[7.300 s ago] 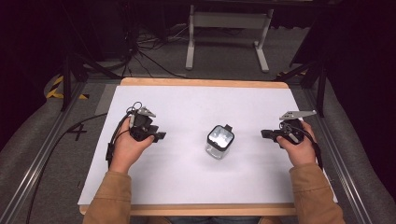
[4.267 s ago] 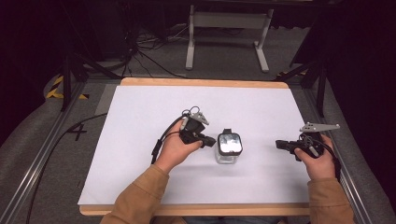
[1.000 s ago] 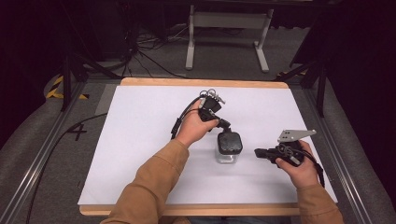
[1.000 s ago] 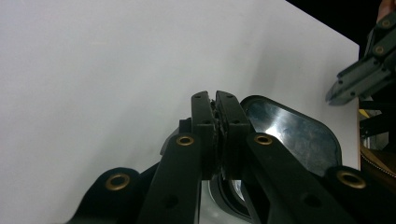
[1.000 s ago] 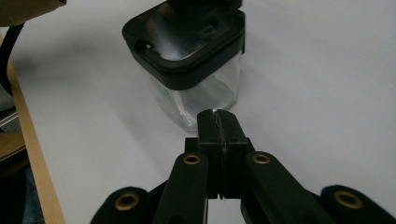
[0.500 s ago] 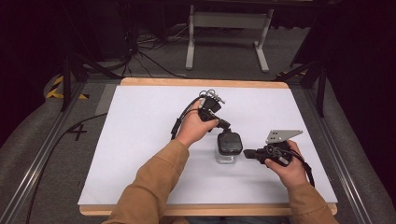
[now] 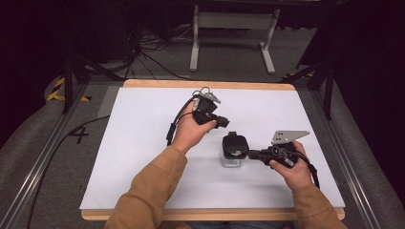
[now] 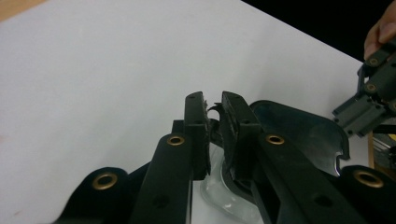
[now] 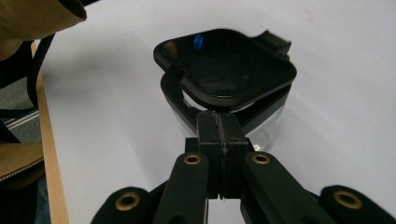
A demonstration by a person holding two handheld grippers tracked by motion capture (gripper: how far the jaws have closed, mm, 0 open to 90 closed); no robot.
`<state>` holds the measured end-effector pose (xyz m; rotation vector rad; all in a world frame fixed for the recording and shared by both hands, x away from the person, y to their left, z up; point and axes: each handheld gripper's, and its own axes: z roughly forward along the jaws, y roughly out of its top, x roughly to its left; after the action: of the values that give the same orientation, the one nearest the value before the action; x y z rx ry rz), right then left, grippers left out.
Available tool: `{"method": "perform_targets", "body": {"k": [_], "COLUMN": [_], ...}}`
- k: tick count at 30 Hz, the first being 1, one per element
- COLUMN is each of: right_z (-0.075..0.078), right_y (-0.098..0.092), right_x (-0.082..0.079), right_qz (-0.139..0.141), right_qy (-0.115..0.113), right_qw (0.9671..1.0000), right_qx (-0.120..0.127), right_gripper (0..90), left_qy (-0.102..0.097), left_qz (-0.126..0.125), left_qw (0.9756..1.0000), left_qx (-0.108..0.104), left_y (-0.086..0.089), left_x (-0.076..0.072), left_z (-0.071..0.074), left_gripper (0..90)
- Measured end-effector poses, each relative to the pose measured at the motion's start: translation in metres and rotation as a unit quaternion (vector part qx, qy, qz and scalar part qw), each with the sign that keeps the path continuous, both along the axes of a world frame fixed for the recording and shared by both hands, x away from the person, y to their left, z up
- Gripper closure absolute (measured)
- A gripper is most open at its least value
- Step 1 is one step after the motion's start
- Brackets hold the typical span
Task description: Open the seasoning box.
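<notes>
A clear container (image 7: pixel 233 157) with a black lid (image 7: pixel 235 144) sits just right of centre in the high view, on the white desk (image 7: pixel 143 143). The left gripper (image 7: pixel 220 121) hovers just above and left of it; in the left gripper view its fingers (image 8: pixel 196 116) stand slightly apart, with a small tab of the lid between them. The right gripper (image 7: pixel 252 153) reaches in from the right, its fingers (image 9: pixel 219 135) pressed together, their tips against the container's rim below the lid.
</notes>
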<state>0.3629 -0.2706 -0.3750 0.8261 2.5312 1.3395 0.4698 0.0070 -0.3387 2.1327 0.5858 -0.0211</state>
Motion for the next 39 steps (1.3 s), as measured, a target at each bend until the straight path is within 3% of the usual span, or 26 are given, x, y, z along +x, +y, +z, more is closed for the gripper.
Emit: {"method": "perform_targets", "body": {"k": [10,14,17,21,26,27,29,35,39], "right_z": [0.015,0.018,0.021,0.024,0.027,0.027,0.027,0.027,0.029], "right_y": [-0.003,-0.003,-0.003,-0.002,-0.002,-0.002,-0.002,-0.003,-0.003], "right_x": [0.005,0.006,0.007,0.009,0.009,0.01,0.01,0.011,0.011], "right_qz": [-0.015,-0.021,-0.023,-0.026,-0.027,-0.027,-0.028,-0.033,-0.038], "right_qy": [-0.03,-0.038,-0.046,-0.052,-0.056,-0.056,-0.057,-0.06,-0.066], "right_qw": [0.9983,0.9974,0.9967,0.9959,0.9952,0.9952,0.9951,0.9949,0.995], "right_qx": [0.047,0.058,0.064,0.07,0.076,0.076,0.076,0.074,0.065], "right_gripper": [90.0,90.0,90.0,90.0,90.0,90.0,90.0,90.0,90.0], "left_qy": [-0.01,0.008,0.023,0.017,-0.005,-0.023,-0.038,-0.038,-0.03], "left_qz": [-0.015,-0.028,-0.039,-0.044,-0.034,-0.024,-0.019,-0.026,-0.027], "left_qw": [0.9998,0.9995,0.9985,0.9983,0.9986,0.9989,0.9985,0.9985,0.9991], "left_qx": [-0.002,-0.009,-0.03,-0.035,-0.041,-0.034,-0.035,-0.03,-0.016], "left_y": [0.026,0.03,0.028,0.021,0.008,0.004,-0.003,-0.008,-0.01], "left_x": [-0.038,-0.052,-0.062,-0.073,-0.079,-0.081,-0.084,-0.083,-0.079], "left_z": [0.007,-0.002,-0.014,-0.021,-0.027,-0.028,-0.031,-0.034,-0.038], "left_gripper": [84.0,85.5,86.5,88.8,89.2,89.1,89.2,89.2,89.5]}}
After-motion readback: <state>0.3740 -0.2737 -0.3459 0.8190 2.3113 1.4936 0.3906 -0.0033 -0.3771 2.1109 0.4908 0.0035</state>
